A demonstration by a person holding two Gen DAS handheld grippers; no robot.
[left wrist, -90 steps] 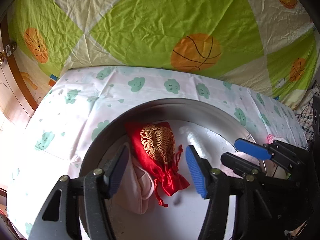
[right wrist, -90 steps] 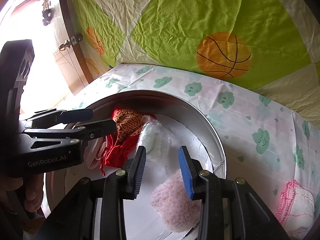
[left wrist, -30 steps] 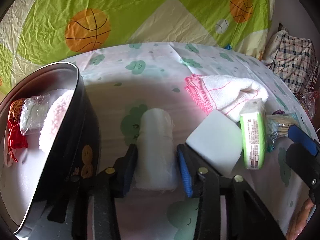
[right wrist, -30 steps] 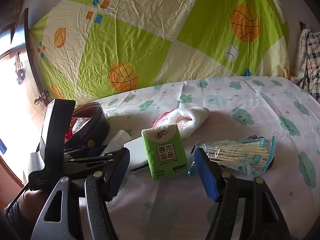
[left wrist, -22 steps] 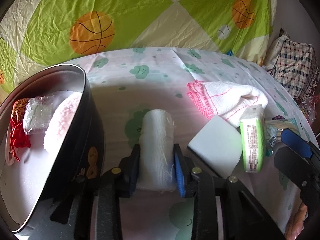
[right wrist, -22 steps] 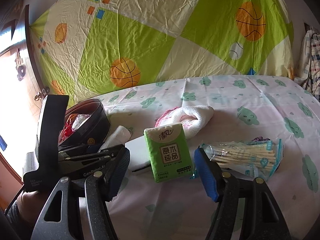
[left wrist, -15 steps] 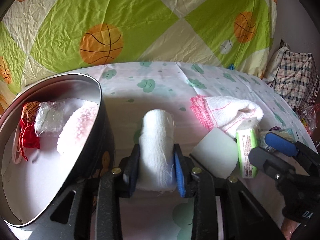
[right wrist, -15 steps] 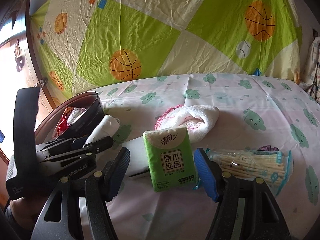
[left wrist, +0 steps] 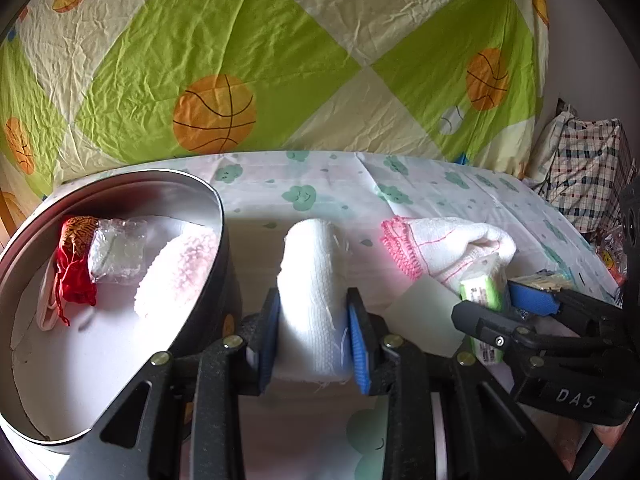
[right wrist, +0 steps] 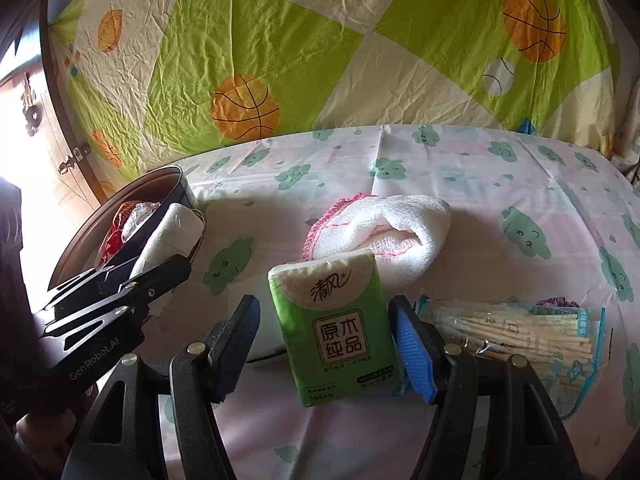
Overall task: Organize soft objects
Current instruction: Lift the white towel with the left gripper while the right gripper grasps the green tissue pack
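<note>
Left tool (left wrist: 313, 336) clamped on white gauze roll (left wrist: 312, 280), pads pressing both sides; roll's long axis runs forward along the fingers, lifted off the counter (left wrist: 360, 188). Round tin (left wrist: 218, 216) sits just left of it, touching or nearly so, already holding red pouch (left wrist: 74, 264), clear packet (left wrist: 116, 254), pink fluffy cloth (left wrist: 176, 268). Next move probably a short carry left over the rim. Right tool (right wrist: 326, 340) spread wide around green tissue pack (right wrist: 332, 320), pads not pressing. Left hand nearer the tin.
</note>
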